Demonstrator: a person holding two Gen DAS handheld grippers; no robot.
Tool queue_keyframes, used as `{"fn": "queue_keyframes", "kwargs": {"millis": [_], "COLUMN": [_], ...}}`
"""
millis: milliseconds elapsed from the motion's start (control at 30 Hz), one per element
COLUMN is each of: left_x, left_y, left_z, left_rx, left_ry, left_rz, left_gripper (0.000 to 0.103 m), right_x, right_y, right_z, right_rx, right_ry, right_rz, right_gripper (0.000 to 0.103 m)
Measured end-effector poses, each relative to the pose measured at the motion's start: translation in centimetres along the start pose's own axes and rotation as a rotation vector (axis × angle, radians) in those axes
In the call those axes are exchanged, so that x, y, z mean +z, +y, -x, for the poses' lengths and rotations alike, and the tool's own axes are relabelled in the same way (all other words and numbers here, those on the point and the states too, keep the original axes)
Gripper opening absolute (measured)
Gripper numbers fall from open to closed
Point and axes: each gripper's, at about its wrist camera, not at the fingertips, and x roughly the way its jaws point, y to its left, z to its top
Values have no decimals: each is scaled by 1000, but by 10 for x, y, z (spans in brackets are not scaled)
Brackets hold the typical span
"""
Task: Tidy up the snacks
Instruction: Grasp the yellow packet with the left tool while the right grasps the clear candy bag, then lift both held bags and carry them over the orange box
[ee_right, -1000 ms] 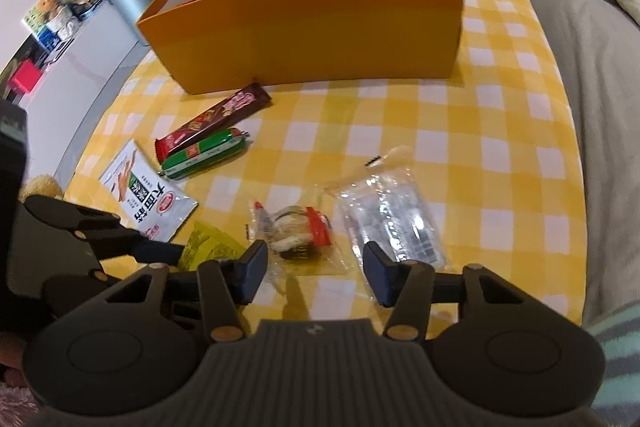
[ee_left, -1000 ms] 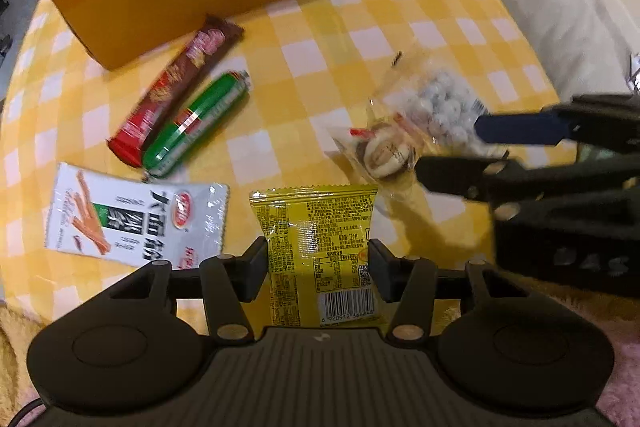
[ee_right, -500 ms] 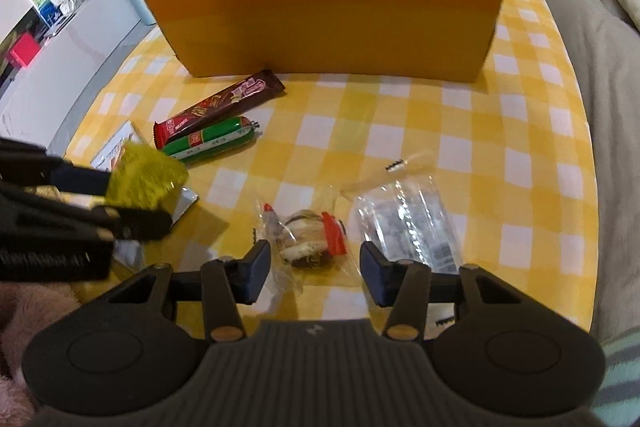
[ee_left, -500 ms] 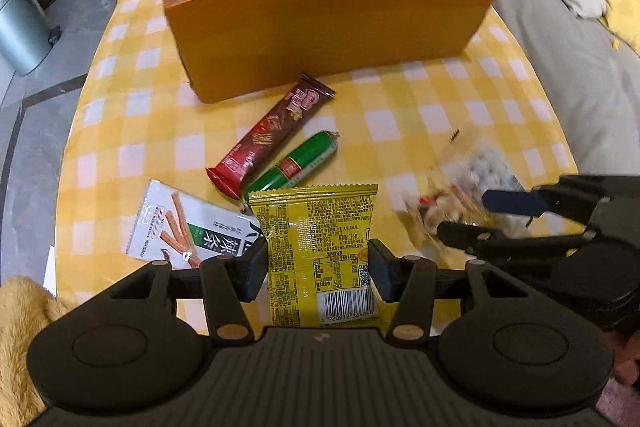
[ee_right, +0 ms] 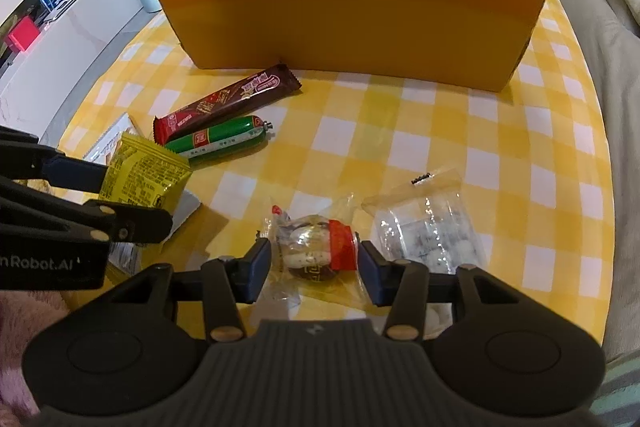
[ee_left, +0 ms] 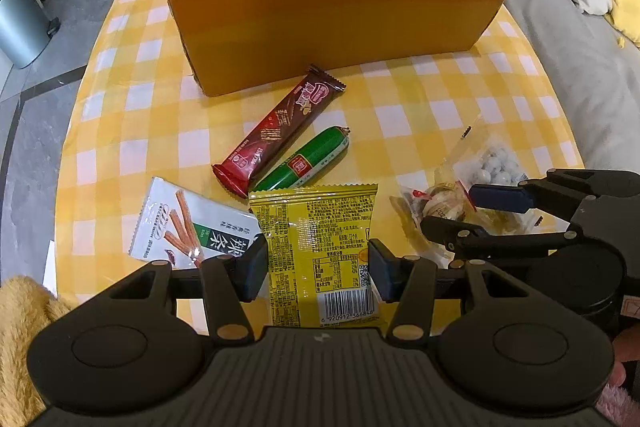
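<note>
My left gripper (ee_left: pixel 318 269) is shut on a yellow snack packet (ee_left: pixel 316 239) and holds it above the table; both show in the right wrist view, gripper (ee_right: pixel 120 195) and packet (ee_right: pixel 144 175). My right gripper (ee_right: pixel 314 269) is open, its jaws on either side of a clear-wrapped pastry (ee_right: pixel 316 251) that lies on the table. In the left wrist view the right gripper (ee_left: pixel 468 209) straddles the pastry (ee_left: pixel 436 205). An orange box (ee_left: pixel 332 23) with snacks inside stands at the back; it also shows in the right wrist view (ee_right: pixel 352 11).
On the yellow checked tablecloth (ee_right: pixel 440 131) lie a brown-red wafer bar (ee_left: pixel 280 131), a green sausage (ee_left: pixel 304 161), a white spicy-strip packet (ee_left: pixel 188 227) and a clear bag of white balls (ee_right: pixel 428 235). A grey sofa (ee_left: pixel 580 39) lies to the right.
My left gripper has lifted the yellow packet off the table and pulled back, so the whole box shows. My right gripper has moved forward and down around the pastry.
</note>
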Motion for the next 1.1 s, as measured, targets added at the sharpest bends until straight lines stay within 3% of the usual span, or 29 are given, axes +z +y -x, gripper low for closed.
{"fn": "queue_keyframes", "kwargs": {"millis": [100, 267, 667, 1100], "left_x": [2, 2, 8, 59], "left_y": [2, 2, -5, -26], "left_z": [1, 4, 26, 68], "left_rx": [1, -3, -45, -45], "left_ry": [0, -14, -89, -228], "left_rz": [2, 5, -6, -111], "left_gripper": [60, 60, 60, 60], "right_x": [2, 1, 2, 37], "right_y": [3, 7, 9, -6], "right_z": [-6, -6, 23, 78], "right_rx": [3, 1, -38, -116], "right_ry": [17, 14, -42, -173], "right_rz": [3, 23, 29, 56], "right_gripper": [51, 40, 37, 37]}}
